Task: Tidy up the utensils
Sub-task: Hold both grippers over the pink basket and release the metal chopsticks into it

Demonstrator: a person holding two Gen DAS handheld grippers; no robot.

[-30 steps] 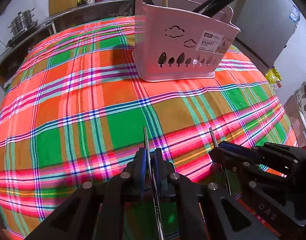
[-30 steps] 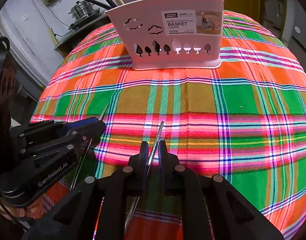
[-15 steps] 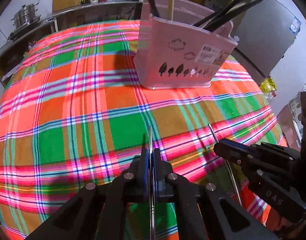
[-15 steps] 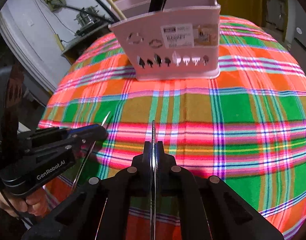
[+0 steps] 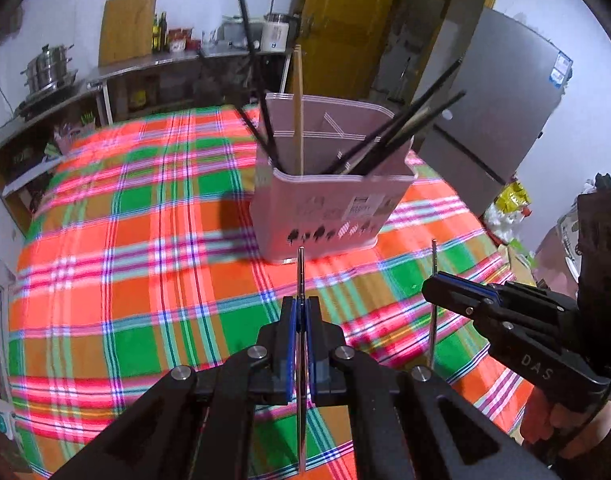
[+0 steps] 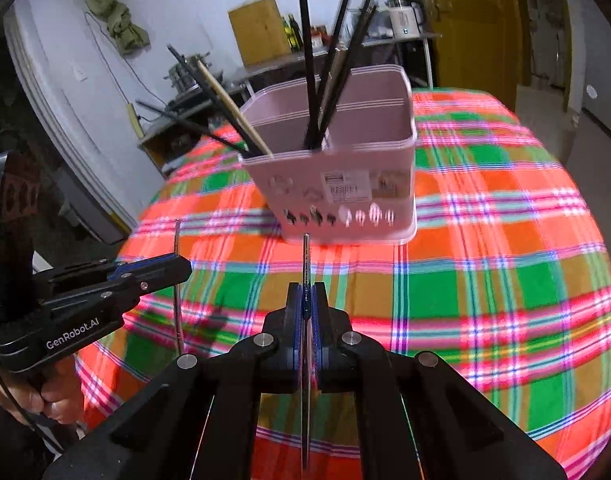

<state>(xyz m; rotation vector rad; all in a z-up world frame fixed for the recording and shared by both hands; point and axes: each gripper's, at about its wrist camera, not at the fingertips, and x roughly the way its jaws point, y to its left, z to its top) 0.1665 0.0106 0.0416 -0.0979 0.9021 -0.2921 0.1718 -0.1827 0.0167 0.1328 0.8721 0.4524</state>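
While both grippers carry a thin metal utensil clear of the cloth, the step in hand reads as bringing each one to the basket.

Left wrist view, grip: the left gripper (image 5: 301, 314) is fully closed on a slim metal stick (image 5: 301, 276), which pokes out ahead of the pads toward the pink basket (image 5: 325, 204).
Left wrist view, neighbour: the right gripper (image 5: 435, 288) comes in from the right, pinching its own metal stick (image 5: 434, 264) upright.
Left wrist view, advice: I would lift the tip above the rim before tilting it in, and pick a gap away from the black chopsticks (image 5: 405, 132) and the wooden chopstick (image 5: 298, 108).
Left wrist view, surface: a bright plaid tablecloth (image 5: 125, 280) covers the table; the basket stands on its far half.
Right wrist view, grip: the right gripper (image 6: 307, 304) is clamped tight on its stick (image 6: 305, 260), the tip pointing at the basket (image 6: 345, 184).
Right wrist view, neighbour: the left gripper (image 6: 177, 268) holds its stick (image 6: 177, 240) well short of the basket.
Right wrist view, advice: entering one stick at a time would probably avoid a clash at the rim.
Right wrist view, room: a counter with bottles (image 6: 291, 36), a kettle (image 6: 403, 16) and a yellow door (image 6: 469, 24) lie behind.
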